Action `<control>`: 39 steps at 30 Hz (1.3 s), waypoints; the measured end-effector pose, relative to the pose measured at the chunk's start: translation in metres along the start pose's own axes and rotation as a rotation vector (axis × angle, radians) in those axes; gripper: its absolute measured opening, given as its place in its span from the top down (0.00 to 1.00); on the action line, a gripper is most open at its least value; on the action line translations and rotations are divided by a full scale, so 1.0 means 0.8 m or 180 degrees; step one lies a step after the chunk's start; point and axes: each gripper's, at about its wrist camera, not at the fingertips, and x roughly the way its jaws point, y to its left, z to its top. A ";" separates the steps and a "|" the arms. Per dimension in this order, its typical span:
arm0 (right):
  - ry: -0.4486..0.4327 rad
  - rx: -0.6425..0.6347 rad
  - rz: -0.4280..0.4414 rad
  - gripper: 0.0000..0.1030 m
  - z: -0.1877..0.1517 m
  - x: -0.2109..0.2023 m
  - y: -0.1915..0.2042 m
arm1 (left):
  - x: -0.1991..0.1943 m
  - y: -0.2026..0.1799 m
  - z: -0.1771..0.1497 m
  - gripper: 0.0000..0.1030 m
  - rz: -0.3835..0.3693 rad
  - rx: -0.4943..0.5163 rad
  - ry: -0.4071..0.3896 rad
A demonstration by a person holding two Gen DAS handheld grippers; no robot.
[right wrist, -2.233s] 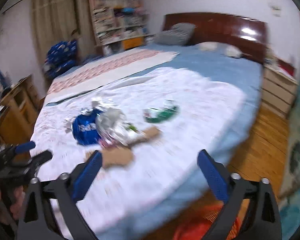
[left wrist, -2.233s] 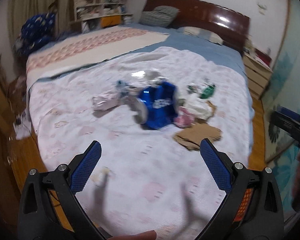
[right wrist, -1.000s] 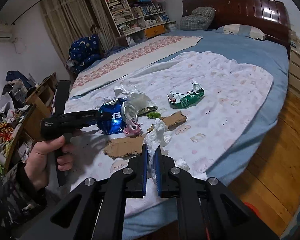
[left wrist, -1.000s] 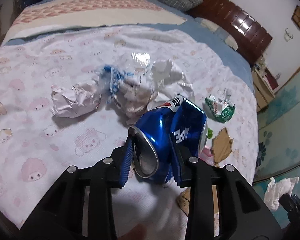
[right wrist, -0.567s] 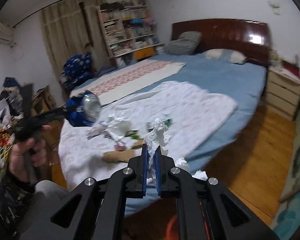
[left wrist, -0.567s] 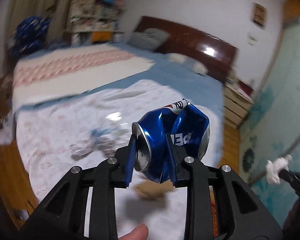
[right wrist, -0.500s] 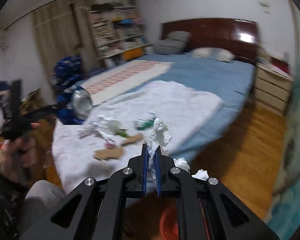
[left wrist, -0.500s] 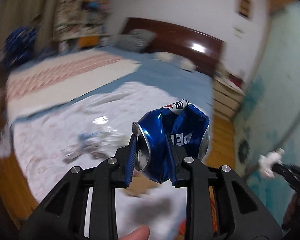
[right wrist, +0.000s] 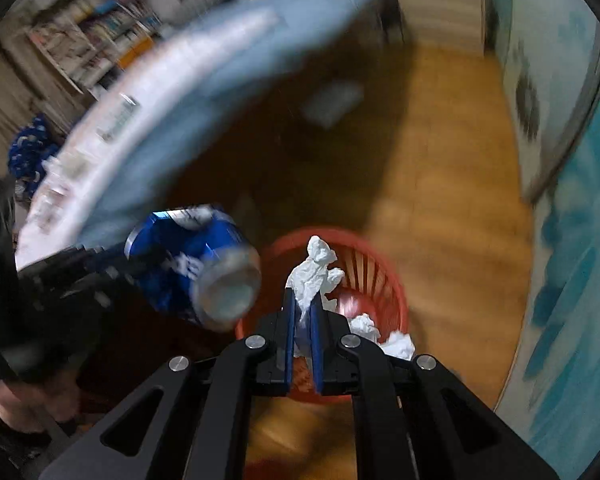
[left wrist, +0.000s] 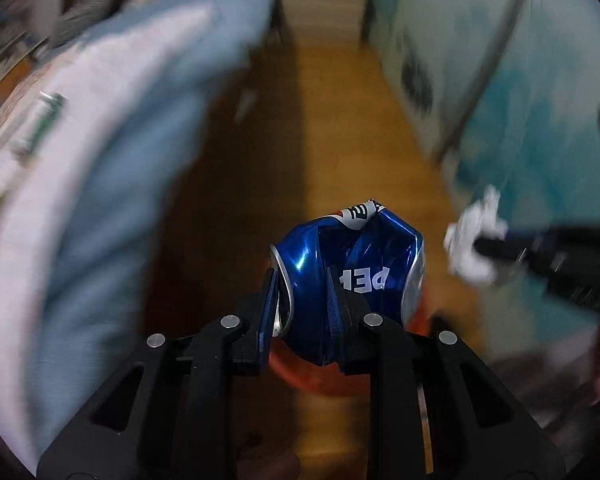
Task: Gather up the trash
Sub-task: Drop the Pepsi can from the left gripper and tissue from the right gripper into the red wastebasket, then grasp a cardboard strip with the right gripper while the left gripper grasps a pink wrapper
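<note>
My left gripper point(left wrist: 302, 280) is shut on a crushed blue Pepsi can point(left wrist: 352, 268) and holds it above a red slatted trash basket point(left wrist: 300, 372). My right gripper point(right wrist: 302, 296) is shut on a crumpled white tissue point(right wrist: 314, 268) and holds it over the same basket point(right wrist: 380, 276), which has white tissues point(right wrist: 384, 338) inside. In the right wrist view the can point(right wrist: 188, 264) hangs just left of the basket. In the left wrist view the tissue point(left wrist: 474, 246) shows at the right.
The bed point(left wrist: 100, 128) with a blue sheet and white patterned cover lies to the left, with more trash point(left wrist: 40, 120) on it. A wooden floor point(right wrist: 452, 184) runs ahead to a drawer unit point(right wrist: 436, 0). A teal wall point(right wrist: 572, 200) is close on the right.
Both grippers have swung away from the bed and tilted down over the red basket by the floor, still holding the can and the tissue. The views are motion blurred.
</note>
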 end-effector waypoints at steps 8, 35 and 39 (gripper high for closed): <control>0.0647 0.0117 -0.0083 0.92 -0.012 0.139 -0.029 | 0.095 0.001 -0.037 0.77 0.0049 0.0098 0.0574; -0.1120 -0.0583 0.0087 0.52 0.070 -0.094 0.165 | -0.202 0.162 -0.026 0.22 0.0401 -0.0736 -0.0943; -0.1369 -0.0998 0.0512 0.52 0.078 -0.104 0.274 | -0.239 0.261 -0.047 0.22 0.0761 -0.1132 -0.1209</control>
